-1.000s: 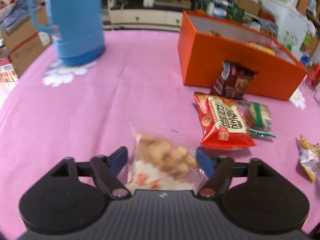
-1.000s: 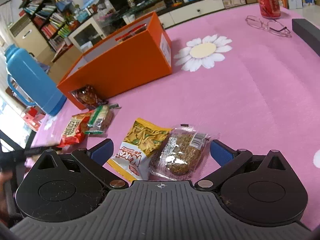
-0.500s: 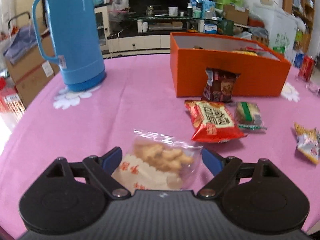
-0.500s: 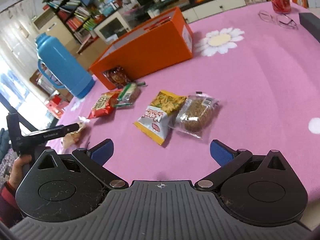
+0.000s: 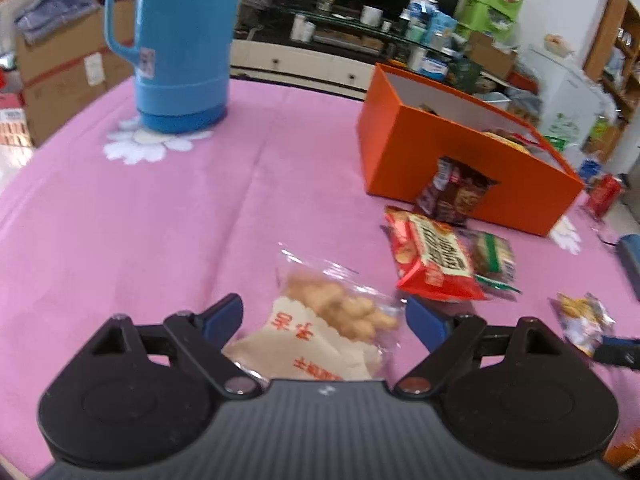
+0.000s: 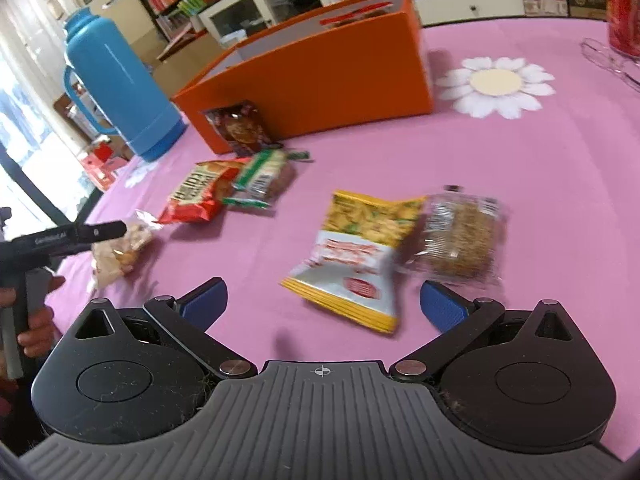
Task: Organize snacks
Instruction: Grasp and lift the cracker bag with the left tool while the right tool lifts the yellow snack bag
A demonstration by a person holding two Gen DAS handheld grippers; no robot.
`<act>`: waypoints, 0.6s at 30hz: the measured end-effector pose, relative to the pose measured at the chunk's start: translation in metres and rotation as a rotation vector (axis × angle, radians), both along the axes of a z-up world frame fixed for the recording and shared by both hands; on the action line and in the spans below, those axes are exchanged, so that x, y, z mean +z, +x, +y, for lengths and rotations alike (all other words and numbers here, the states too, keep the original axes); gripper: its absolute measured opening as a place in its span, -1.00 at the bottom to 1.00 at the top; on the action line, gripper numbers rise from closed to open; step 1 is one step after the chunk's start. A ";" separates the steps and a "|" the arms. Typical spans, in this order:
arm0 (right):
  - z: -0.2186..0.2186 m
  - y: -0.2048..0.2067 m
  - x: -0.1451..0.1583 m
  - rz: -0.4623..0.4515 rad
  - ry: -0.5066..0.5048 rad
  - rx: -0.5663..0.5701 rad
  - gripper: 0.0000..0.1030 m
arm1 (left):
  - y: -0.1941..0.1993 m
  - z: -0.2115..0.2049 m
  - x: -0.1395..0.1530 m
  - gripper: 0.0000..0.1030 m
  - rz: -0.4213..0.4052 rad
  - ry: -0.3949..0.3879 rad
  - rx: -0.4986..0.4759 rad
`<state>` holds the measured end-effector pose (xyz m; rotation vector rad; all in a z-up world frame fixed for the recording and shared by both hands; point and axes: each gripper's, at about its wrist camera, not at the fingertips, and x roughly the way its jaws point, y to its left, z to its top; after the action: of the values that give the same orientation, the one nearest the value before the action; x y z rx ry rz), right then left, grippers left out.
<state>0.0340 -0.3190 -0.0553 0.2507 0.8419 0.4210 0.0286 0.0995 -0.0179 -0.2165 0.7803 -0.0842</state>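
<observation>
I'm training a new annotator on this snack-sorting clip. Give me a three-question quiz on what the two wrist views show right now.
1. True or false: the dark red packet leans against the orange box.
2. Which packet lies between the left hand-held gripper fingers: A yellow, B clear, C red?
3. Fill in: the thermos is ___.

Key: 1 true; 2 B, the clear packet, unpinched; 3 blue.

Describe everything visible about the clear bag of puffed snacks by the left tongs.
The clear snack bag is a crinkly transparent plastic pouch with a white, red-printed lower part, holding pale golden puffed pieces. It lies flat on the pink tablecloth, between the open blue pads of the left tongs, neither visibly pressing it. No other packet touches it.
</observation>
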 end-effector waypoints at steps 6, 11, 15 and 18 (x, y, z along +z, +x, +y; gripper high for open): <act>0.021 0.027 -0.004 -0.010 -0.044 -0.044 0.81 | -0.003 -0.018 -0.007 0.72 0.017 0.082 -0.109; 0.035 0.033 -0.007 -0.054 -0.131 -0.031 0.81 | -0.002 -0.038 -0.018 0.73 0.028 0.240 -0.155; 0.038 0.028 -0.008 -0.078 -0.170 -0.026 0.81 | 0.005 -0.041 -0.025 0.73 0.049 0.284 -0.148; 0.034 0.027 -0.008 -0.080 -0.156 -0.027 0.81 | 0.012 -0.038 -0.029 0.71 0.057 0.271 -0.133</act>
<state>0.0614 -0.2849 -0.0637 0.0997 0.7876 0.3358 0.0403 0.0611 -0.0465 0.0904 0.8529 -0.0970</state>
